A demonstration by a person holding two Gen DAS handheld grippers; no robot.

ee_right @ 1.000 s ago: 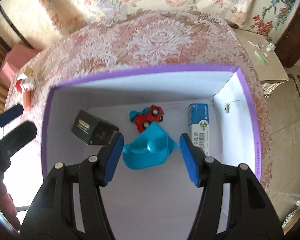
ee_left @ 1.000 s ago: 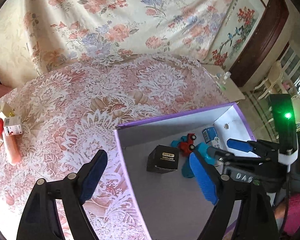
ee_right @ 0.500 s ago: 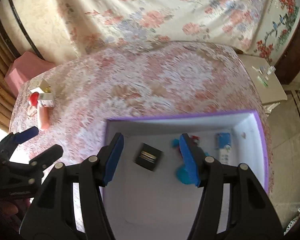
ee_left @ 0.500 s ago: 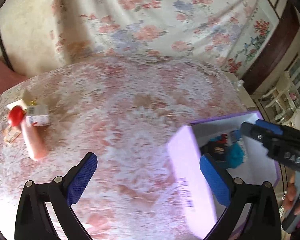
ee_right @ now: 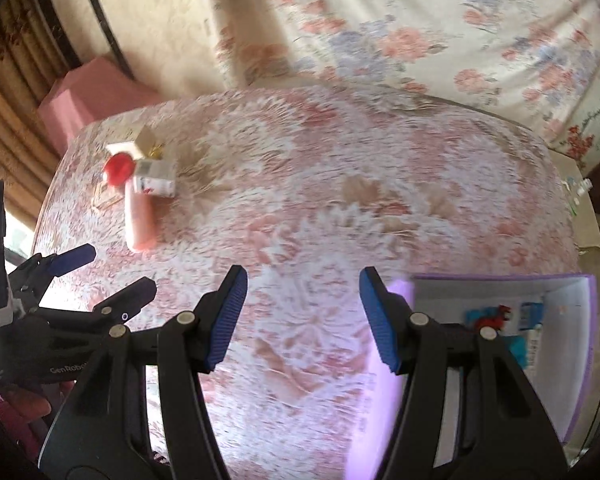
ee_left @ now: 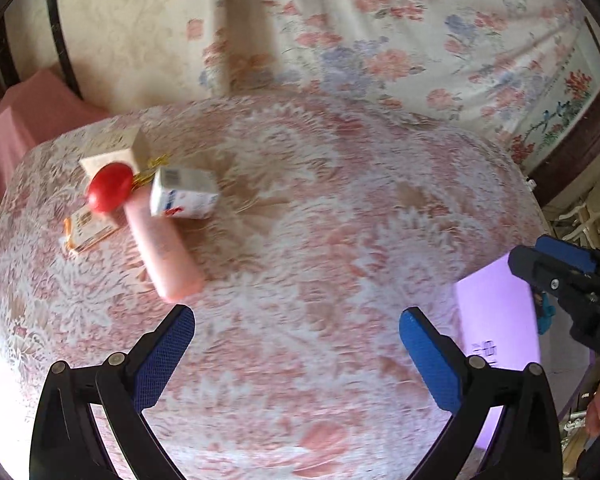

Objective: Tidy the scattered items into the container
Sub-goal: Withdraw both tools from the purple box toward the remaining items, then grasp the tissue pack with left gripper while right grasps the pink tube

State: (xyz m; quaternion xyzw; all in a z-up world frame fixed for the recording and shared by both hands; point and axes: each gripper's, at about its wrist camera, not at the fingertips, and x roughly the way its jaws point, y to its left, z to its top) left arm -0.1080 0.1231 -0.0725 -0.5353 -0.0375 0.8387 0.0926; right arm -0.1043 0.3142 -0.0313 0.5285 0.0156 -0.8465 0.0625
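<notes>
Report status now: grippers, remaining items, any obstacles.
Both hand-held grippers, left and right, open, empty. Pink tube, small white carton, red ball outside purple-rimmed box. Nothing between.

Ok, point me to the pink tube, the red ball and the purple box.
pink tube (ee_left: 162,252), left wrist view, middle of its body.
red ball (ee_left: 110,187), left wrist view, centre of its rounded face.
purple box (ee_right: 580,364), right wrist view, inner side of its right wall.
</notes>
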